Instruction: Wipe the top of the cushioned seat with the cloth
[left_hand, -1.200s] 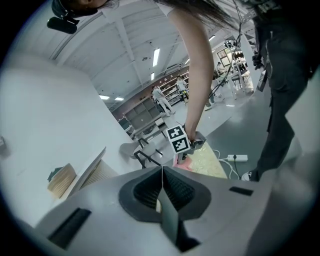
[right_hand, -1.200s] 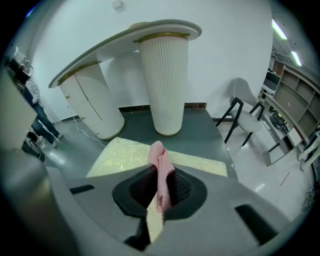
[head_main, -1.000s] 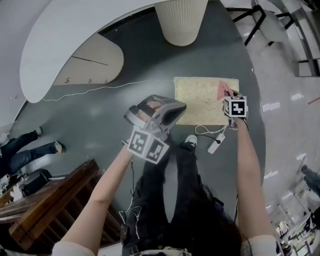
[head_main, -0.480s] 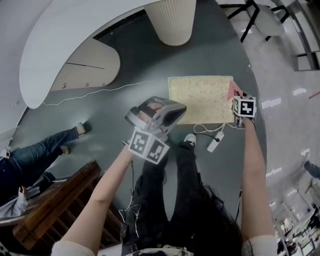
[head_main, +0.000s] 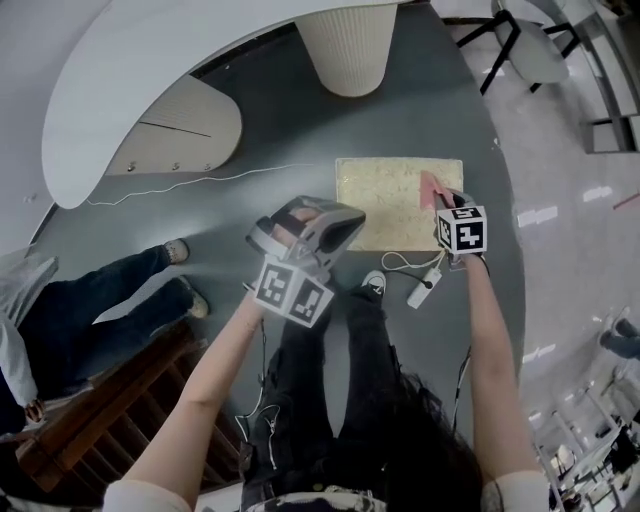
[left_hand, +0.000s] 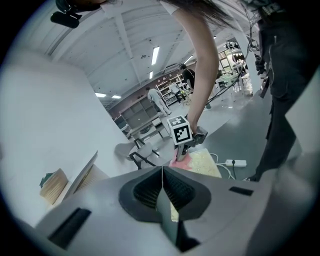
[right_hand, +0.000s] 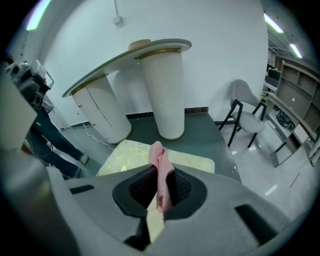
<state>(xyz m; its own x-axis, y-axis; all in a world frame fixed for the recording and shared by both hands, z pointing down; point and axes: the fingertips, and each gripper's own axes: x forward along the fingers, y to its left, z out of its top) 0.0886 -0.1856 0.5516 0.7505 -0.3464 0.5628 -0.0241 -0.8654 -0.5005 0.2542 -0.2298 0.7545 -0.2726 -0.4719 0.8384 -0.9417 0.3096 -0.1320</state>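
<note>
The cushioned seat (head_main: 385, 195) is a pale yellow square block on the dark grey floor, also seen in the right gripper view (right_hand: 127, 155) and the left gripper view (left_hand: 205, 161). My right gripper (head_main: 440, 195) is shut on a pink cloth (right_hand: 160, 170), held over the seat's right edge; the cloth (head_main: 430, 187) stands up from the jaws. My left gripper (head_main: 305, 225) hovers at the seat's near left corner, shut with nothing in it, its jaws pressed together in the left gripper view (left_hand: 162, 187).
A white power strip (head_main: 420, 290) and its cable lie on the floor beside my shoe, just before the seat. A ribbed white pillar (head_main: 350, 45) stands behind the seat. A chair (head_main: 520, 50) is at the far right. A person's legs (head_main: 110, 290) are at the left.
My right gripper with the cloth has swung from the seat's right edge back left over the seat. The person at the left has walked further into view. The left gripper has barely moved.
</note>
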